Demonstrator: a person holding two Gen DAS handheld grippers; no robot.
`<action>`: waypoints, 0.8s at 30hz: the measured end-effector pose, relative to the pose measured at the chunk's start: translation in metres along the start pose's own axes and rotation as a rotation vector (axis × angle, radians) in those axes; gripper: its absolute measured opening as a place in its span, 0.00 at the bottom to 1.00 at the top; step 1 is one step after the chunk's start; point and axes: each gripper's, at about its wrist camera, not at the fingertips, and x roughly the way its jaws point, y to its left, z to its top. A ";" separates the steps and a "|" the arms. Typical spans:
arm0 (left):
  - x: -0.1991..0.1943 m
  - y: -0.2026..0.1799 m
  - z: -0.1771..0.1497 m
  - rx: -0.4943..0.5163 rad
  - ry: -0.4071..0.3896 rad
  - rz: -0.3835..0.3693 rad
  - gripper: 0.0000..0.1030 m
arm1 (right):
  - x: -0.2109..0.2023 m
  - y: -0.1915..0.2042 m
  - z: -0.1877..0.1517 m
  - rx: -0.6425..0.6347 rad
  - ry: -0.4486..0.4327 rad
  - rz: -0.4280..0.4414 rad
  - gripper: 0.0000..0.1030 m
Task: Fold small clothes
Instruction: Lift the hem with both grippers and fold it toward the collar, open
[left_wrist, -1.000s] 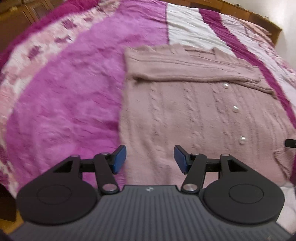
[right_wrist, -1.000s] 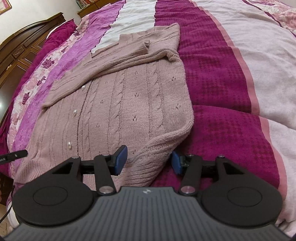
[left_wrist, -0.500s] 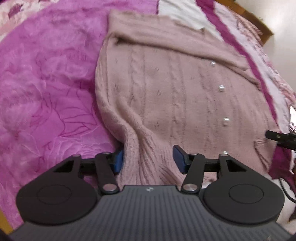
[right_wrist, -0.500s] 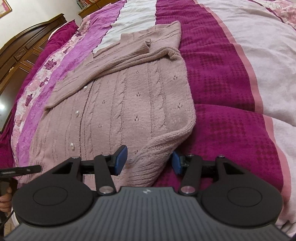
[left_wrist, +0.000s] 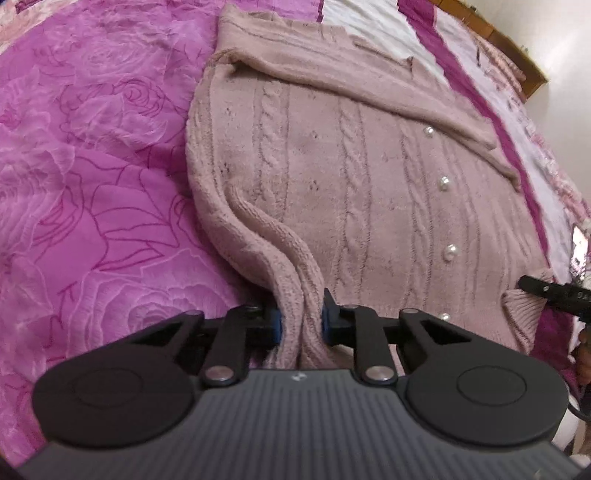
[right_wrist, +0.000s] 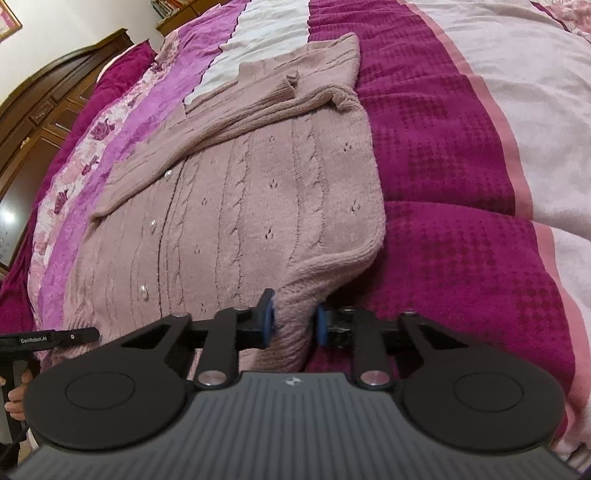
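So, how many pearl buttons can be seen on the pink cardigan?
4 in the left wrist view, in a row down the front: top, second, third, lowest. More may be hidden.

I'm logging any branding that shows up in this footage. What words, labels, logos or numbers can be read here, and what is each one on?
"GenRobot.AI": white print on the side of the left tool, at the left edge of the right wrist view.
Small white emblem, no letters: on each camera mount, near the middle of its front edge.
Dark bar of the right tool, in the left wrist view: faint marks, too blurred to read.
Pink cardigan and bedspread: no text.
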 end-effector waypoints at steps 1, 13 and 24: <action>-0.003 0.001 0.000 -0.012 -0.010 -0.019 0.20 | -0.002 -0.001 0.000 0.010 -0.011 0.019 0.17; -0.052 0.009 0.025 -0.158 -0.202 -0.208 0.19 | -0.035 -0.008 0.018 0.181 -0.216 0.263 0.13; -0.070 0.002 0.085 -0.203 -0.378 -0.191 0.18 | -0.030 -0.007 0.073 0.274 -0.398 0.381 0.13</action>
